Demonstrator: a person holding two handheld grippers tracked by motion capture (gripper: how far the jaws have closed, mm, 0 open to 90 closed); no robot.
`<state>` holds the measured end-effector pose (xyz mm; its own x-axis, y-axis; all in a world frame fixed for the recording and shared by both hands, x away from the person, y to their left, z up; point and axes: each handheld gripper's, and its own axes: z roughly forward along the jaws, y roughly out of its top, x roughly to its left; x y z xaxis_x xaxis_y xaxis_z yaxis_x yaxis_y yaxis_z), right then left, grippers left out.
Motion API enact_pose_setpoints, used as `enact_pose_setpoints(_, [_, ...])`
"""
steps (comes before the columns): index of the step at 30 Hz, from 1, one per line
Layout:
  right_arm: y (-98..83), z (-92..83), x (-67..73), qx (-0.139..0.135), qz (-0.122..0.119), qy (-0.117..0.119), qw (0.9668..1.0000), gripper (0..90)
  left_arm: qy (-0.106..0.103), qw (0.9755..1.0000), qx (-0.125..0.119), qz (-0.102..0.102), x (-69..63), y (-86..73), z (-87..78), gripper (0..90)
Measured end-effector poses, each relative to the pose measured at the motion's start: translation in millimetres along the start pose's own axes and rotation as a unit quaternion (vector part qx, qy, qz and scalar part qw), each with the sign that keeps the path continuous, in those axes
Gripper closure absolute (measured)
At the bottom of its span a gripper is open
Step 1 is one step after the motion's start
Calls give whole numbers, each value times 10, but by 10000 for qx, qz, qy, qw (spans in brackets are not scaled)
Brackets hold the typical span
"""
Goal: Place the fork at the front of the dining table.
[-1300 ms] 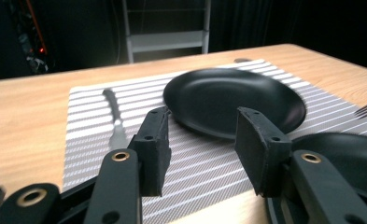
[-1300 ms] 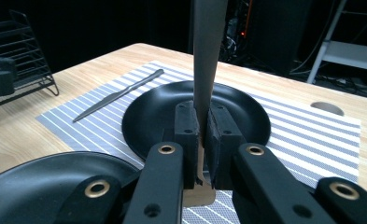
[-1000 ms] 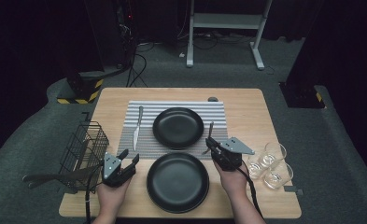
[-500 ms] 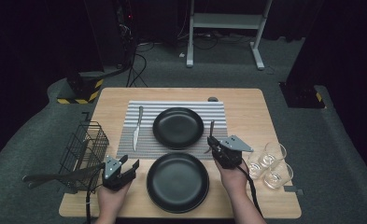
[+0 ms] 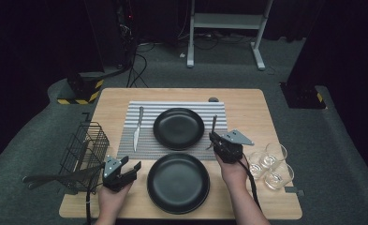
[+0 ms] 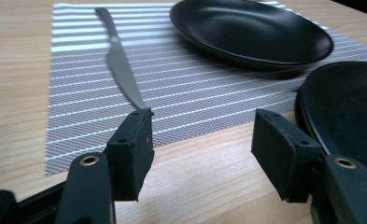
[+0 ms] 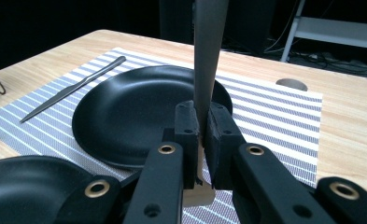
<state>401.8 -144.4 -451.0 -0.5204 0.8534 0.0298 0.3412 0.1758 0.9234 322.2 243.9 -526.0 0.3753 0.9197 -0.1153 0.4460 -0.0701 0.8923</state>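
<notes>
A wooden table (image 5: pixel 266 108) is seen from above, with a striped placemat (image 5: pixel 181 107) laid across its far half. A black wire basket (image 5: pixel 85 150) stands at the left edge. Two black plates are present: the far plate (image 5: pixel 178 128) on the placemat, the near plate (image 5: pixel 178 182) just in front of it. Three glasses (image 5: pixel 271 164) are grouped at the right edge. A knife (image 5: pixel 137 127) lies on the placemat, left of the far plate. A slim utensil handle (image 7: pixel 208 51) is clamped upright by the right gripper (image 5: pixel 217 140), beside the far plate. The left gripper (image 5: pixel 129 166) is held beside the near plate; its jaws have just been opening, with nothing between them.
</notes>
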Motion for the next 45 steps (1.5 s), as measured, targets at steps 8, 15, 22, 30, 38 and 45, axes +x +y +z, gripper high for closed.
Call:
enact_pose_setpoints(8, [18, 182, -36, 265, 39, -118, 9996, 841, -59, 10000, 25, -40, 9, 2, 3, 385])
enact_pose_setpoints(15, [-66, 266, -44, 467, 76, -123, 9988, 842, -115, 9999, 30, -77, 18, 3, 6, 385])
enact_pose_setpoints(22, [-76, 327, -60, 497, 151, -120, 9986, 841, -136, 9999, 24, -57, 9, 2, 7, 386])
enact_pose_setpoints(30, [-52, 380, -87, 548, 171, -173, 9982, 841, -172, 9998, 54, -15, 2, 5, 14, 388])
enact_pose_setpoints(38, [4, 438, -83, 707, 114, -208, 9972, 841, -199, 9998, 62, 5, -3, 5, 15, 392])
enact_pose_setpoints(45, [11, 463, -93, 734, 112, -243, 9969, 840, -219, 9997, 62, 1, -1, 5, 15, 394])
